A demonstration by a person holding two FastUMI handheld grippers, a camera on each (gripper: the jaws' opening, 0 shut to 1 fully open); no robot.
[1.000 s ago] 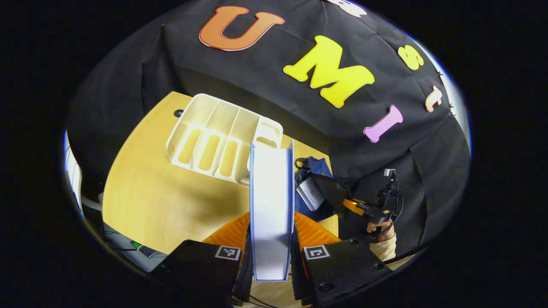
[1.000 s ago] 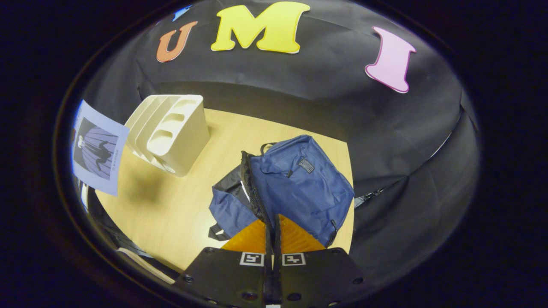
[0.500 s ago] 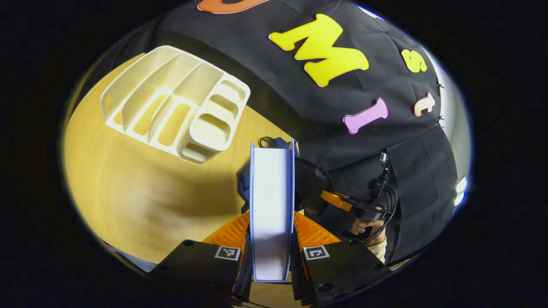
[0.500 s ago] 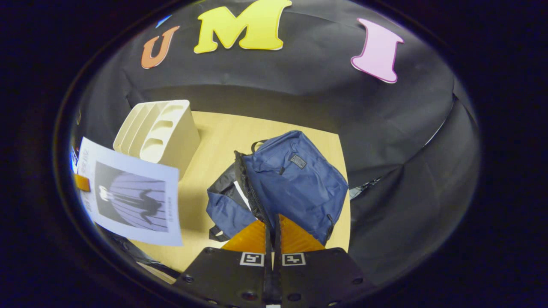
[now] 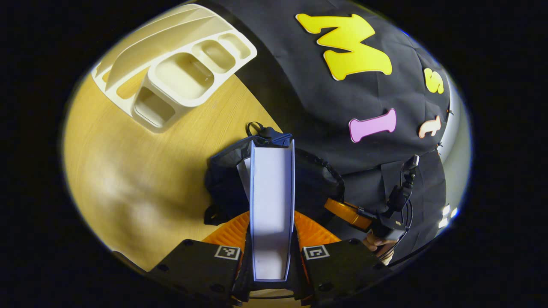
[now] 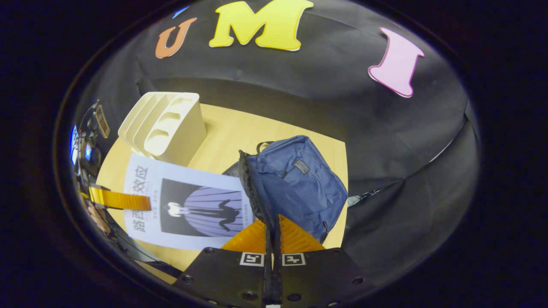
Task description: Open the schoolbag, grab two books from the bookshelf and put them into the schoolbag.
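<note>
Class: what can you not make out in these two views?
- Inside of the schoolbag: left gripper view, hidden by the held book.
- What the right tongs pinch: right gripper view, bag rim too thin to tell.
- Bookshelf slots: right gripper view, turned away.

Pale-covered book (image 5: 271, 205) hangs over the open blue schoolbag (image 6: 299, 184).

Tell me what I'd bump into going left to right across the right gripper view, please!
Other gripper → book → blue schoolbag → black cloth wall.
</note>
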